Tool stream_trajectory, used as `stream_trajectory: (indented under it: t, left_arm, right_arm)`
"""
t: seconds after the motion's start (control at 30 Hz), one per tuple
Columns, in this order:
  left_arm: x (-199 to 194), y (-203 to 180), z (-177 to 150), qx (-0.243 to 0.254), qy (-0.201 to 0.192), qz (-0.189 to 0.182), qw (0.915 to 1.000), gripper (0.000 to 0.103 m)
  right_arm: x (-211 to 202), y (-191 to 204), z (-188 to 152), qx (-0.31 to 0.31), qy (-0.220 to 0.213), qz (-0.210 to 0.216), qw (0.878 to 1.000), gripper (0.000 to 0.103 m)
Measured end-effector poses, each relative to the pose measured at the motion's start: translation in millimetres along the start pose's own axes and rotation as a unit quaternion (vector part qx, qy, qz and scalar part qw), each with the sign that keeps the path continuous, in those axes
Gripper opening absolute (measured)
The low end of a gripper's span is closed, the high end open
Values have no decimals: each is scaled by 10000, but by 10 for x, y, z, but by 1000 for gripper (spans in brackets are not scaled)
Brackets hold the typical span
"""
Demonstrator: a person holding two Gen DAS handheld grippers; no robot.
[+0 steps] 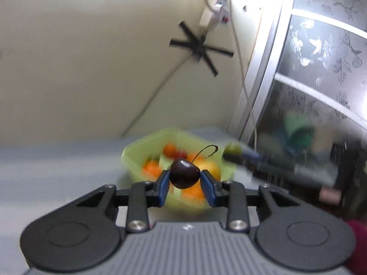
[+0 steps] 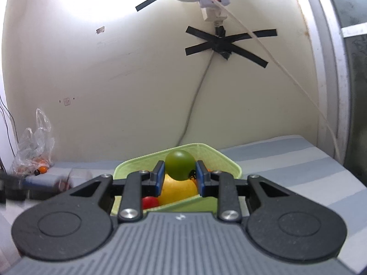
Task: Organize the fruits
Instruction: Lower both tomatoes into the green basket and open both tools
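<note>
The left claw (image 1: 184, 178) is squeezing a dark cherry (image 1: 184, 175) between its two blue pads (image 1: 163, 188), one pad on each side of the fruit. The cherry's thin stem (image 1: 205, 149) curls up and to the right. The cherry sits right at the tips of the claw, up above the green tub (image 1: 137, 151), which is just past the claw on the striped surface (image 1: 57, 160). In the tub there are orange fruits (image 1: 151, 168) and a yellow fruit (image 1: 209, 167), but they look blurry. The right claw (image 2: 180, 177) is squeezing a round green fruit (image 2: 179, 164) between its own blue pads (image 2: 159, 181). That green fruit is held at the tips too, over the same green tub (image 2: 227, 160). Below it in the tub lie a big yellow fruit (image 2: 177, 191) and a small red fruit (image 2: 150, 202) to its left. Far to the left on the surface is a clear plastic bag (image 2: 34, 146) with small orange things in it.
</note>
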State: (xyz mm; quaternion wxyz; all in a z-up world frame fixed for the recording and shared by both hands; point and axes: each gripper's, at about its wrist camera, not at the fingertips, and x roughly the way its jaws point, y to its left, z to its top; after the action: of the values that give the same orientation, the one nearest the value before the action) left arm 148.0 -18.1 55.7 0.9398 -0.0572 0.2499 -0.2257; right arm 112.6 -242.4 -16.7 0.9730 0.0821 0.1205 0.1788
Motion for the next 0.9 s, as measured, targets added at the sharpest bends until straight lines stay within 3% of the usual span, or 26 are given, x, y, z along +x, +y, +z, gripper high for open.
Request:
stream_trajectory:
  t: [0.13,0.33,0.37,0.43,0.63,0.9]
  left_arm:
    - [534,4,192,36,129,2,9999,30]
    - [1032,50,73,-141,532,184,9983,32]
    - [1045,59,66,-213,530,208,9982,33]
    - [971,71,61,-323,427,193,9984,38]
    - [373,138,8,-366,-3,378,9986,44]
    - [-288,192,-656,-577,31,902,9942,46]
  right_arm:
    - [147,1,24,-81,100,-42,9999,31]
    - [203,-30,-52,-155,166,-145,9996,33]
    - [207,-32,-57,-154,164,-149,9996,42]
    - [187,-32,-58,-183,57,-224,9996,54]
    - [-44,-69,-21,-99,-446,-311,9985,54]
    - [-142,-114,-37,173,-657,-565,9961,54]
